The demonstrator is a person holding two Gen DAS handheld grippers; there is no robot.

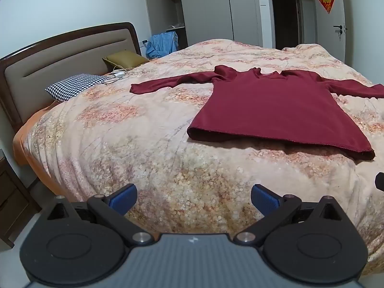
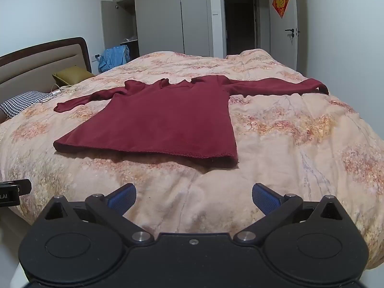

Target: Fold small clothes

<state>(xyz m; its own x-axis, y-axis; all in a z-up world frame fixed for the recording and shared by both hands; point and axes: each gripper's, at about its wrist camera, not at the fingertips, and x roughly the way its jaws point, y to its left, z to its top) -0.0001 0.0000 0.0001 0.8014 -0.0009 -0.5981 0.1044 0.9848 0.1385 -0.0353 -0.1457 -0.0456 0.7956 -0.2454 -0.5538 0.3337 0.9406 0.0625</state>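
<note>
A dark red long-sleeved shirt [image 1: 276,108] lies flat on the bed, both sleeves spread out sideways, hem toward me. It also shows in the right wrist view [image 2: 163,120]. My left gripper [image 1: 194,198] is open and empty, above the bed's near edge, short of the hem and left of it. My right gripper [image 2: 194,198] is open and empty, just short of the hem's right half. The left gripper's edge shows in the right wrist view [image 2: 14,189].
The bed has a floral quilt [image 1: 144,144]. A houndstooth pillow [image 1: 74,86], an olive cushion [image 1: 124,60] and a white charger with cable [image 1: 118,74] lie near the headboard [image 1: 60,55]. A nightstand [image 1: 12,199] stands at the left. Wardrobe and doors stand beyond.
</note>
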